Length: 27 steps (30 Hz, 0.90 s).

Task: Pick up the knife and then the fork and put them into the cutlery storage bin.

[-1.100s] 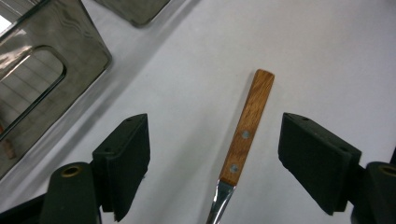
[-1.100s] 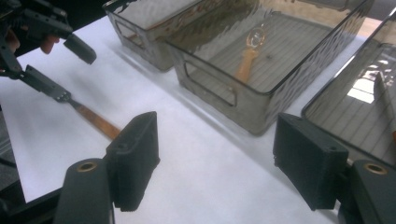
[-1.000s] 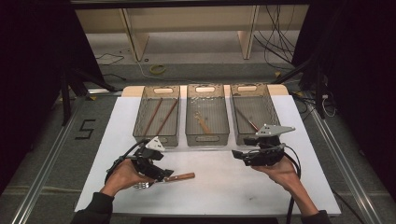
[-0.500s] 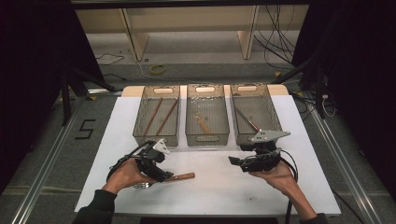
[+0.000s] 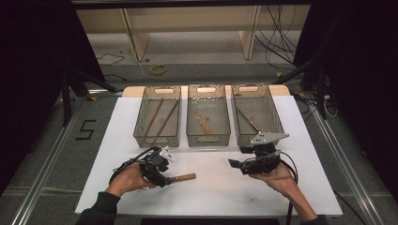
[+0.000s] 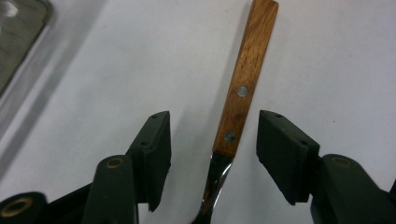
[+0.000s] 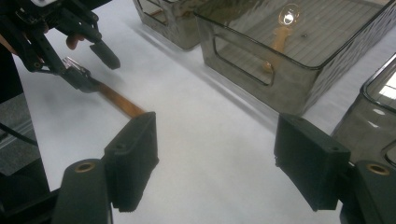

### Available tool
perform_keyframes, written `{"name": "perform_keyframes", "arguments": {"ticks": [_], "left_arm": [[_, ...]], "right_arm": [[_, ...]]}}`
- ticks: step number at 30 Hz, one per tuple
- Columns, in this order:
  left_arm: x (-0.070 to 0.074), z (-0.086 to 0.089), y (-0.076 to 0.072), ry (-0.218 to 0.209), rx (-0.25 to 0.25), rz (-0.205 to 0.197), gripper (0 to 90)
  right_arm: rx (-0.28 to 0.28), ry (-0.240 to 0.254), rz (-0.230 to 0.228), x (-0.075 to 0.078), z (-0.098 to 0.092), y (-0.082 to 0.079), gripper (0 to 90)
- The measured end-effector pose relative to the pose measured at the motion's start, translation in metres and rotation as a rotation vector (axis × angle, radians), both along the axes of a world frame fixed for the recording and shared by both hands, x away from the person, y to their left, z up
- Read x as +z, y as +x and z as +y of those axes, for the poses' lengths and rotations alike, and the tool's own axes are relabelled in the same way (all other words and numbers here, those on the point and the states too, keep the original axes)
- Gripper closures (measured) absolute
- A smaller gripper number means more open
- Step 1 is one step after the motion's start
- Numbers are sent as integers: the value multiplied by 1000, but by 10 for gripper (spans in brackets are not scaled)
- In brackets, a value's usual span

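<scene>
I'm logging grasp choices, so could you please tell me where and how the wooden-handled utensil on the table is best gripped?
Grip the flat wooden handle near its two rivets, coming straight down from above. The utensil lies flat, and the open left claw already straddles that part.

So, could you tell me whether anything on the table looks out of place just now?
One thing: a wooden-handled utensil lies loose on the white mat, between the open jaws of the left gripper, while the other utensils sit in the three bins. Nothing looks spilled or damaged.
</scene>
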<state>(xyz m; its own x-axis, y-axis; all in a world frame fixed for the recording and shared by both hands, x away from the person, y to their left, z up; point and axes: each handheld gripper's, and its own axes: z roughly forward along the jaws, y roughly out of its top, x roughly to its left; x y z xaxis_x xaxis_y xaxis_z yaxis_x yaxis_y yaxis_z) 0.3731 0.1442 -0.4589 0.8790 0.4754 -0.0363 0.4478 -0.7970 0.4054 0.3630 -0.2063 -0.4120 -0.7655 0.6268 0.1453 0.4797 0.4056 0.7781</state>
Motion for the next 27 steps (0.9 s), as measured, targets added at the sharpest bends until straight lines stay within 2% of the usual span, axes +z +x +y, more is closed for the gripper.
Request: {"name": "perform_keyframes", "arguments": {"ticks": [5,9,11,17,20,24,27], "left_arm": [[-2,0,0,9,-23,7,495],[-4,-2,-1,1,-25,11,526],[-5,-3,0,16,-28,15,545],[-9,-7,-2,26,-36,25,608],[-10,-7,-2,31,-42,23,622],[-10,-7,-3,41,-38,11,694],[-10,-7,-4,51,-60,-5,711]], "right_arm": [[2,-1,4,-1,0,0,311],[5,-2,5,-2,1,0,311],[7,-4,6,-2,1,0,311],[8,1,8,-2,1,0,311],[10,0,7,-2,1,0,311],[12,-2,7,-2,1,-1,311],[11,-2,8,-2,1,-1,311]]}}
